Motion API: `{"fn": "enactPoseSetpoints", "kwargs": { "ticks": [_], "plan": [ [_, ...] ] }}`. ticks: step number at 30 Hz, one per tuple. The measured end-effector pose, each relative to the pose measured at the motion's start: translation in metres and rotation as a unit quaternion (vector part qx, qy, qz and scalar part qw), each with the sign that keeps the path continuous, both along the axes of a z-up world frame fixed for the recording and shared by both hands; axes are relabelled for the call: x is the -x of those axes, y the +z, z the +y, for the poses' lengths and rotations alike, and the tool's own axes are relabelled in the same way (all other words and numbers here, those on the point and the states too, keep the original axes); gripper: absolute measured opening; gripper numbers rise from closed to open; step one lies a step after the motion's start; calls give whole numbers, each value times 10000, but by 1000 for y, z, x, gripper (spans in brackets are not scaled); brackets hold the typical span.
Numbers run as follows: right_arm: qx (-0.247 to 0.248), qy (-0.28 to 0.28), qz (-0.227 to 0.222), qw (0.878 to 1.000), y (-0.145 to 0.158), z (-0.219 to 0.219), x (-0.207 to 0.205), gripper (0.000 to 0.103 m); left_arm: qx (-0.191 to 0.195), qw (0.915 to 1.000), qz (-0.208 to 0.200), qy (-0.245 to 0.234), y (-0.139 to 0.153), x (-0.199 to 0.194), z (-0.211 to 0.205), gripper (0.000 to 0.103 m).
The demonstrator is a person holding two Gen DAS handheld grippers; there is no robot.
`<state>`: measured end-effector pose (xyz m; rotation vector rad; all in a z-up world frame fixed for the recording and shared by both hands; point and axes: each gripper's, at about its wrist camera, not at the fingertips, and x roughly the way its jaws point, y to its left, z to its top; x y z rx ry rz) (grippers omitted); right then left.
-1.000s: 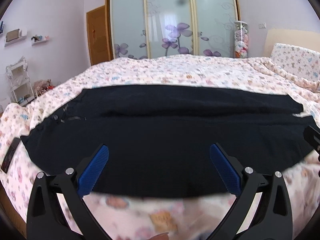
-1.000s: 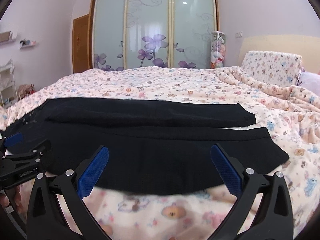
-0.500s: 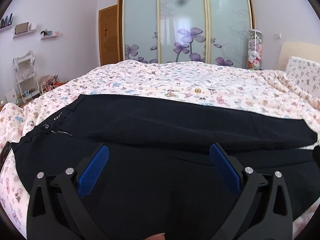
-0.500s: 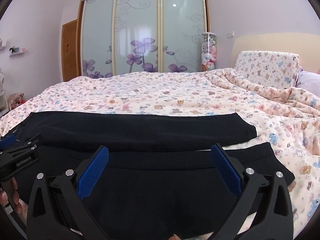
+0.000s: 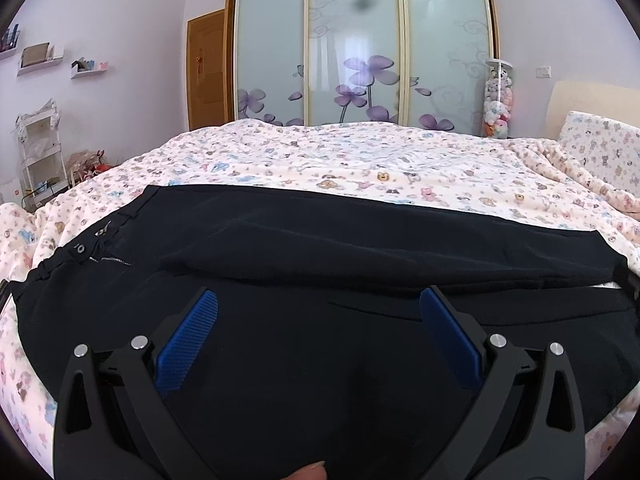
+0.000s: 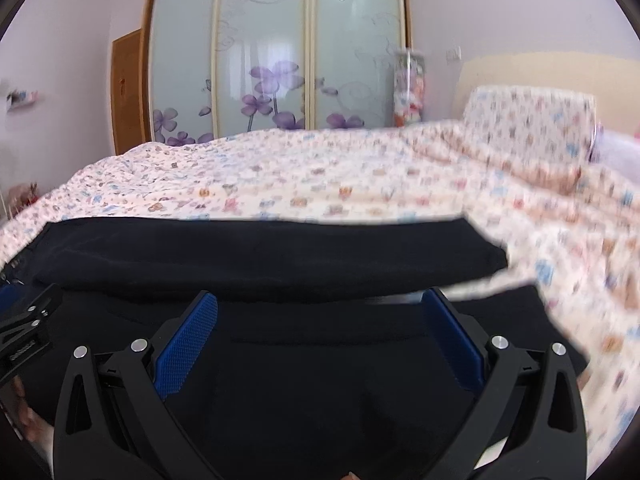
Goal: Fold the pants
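Black pants (image 5: pixel 320 248) lie flat across the bed, waistband with button and zipper (image 5: pixel 100 252) at the left, leg ends at the right. One leg lies beyond the other. My left gripper (image 5: pixel 318 320) is open and empty, low over the near leg close to the waist end. My right gripper (image 6: pixel 320 320) is open and empty over the near leg, close to the hem end (image 6: pixel 532 308). The left gripper shows at the left edge of the right wrist view (image 6: pixel 24 332).
The bed has a pink bear-print cover (image 5: pixel 360 160). A pillow (image 6: pixel 532 120) and headboard lie at the right. A sliding-door wardrobe (image 5: pixel 360 48) stands beyond the bed. A white rack (image 5: pixel 40 156) stands at the left wall.
Both grippers have moved forward and lower over the pants; the near leg now fills the lower part of both views. The right wrist view is blurred by motion.
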<state>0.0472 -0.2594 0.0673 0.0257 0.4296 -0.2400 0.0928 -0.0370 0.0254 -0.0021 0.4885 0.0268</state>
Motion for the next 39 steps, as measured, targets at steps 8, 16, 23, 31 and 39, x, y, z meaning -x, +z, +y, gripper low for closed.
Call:
{"fn": "enactPoseSetpoints", "kwargs": {
  "ticks": [8, 16, 23, 31, 39],
  "plan": [
    [-636, 772, 138, 9949, 54, -106, -74, 102, -127, 9992, 384, -4, -10, -9, -4, 101],
    [-2493, 716, 909, 9615, 24, -240, -150, 102, -320, 9978, 374, -434, -13, -5, -17, 101],
    [-2636, 134, 1011, 9592, -3, -284, -186, 100, -419, 9950, 604, -679, -22, -8, -25, 101],
    [-2333, -494, 1548, 9587, -44, -305, -211, 87, -584, 9939, 692, -633, -27, -10, -28, 101],
    [-2159, -496, 1837, 9577, -66, -299, -214, 74, -627, 9934, 795, -537, -30, -13, -27, 101]
  ]
}}
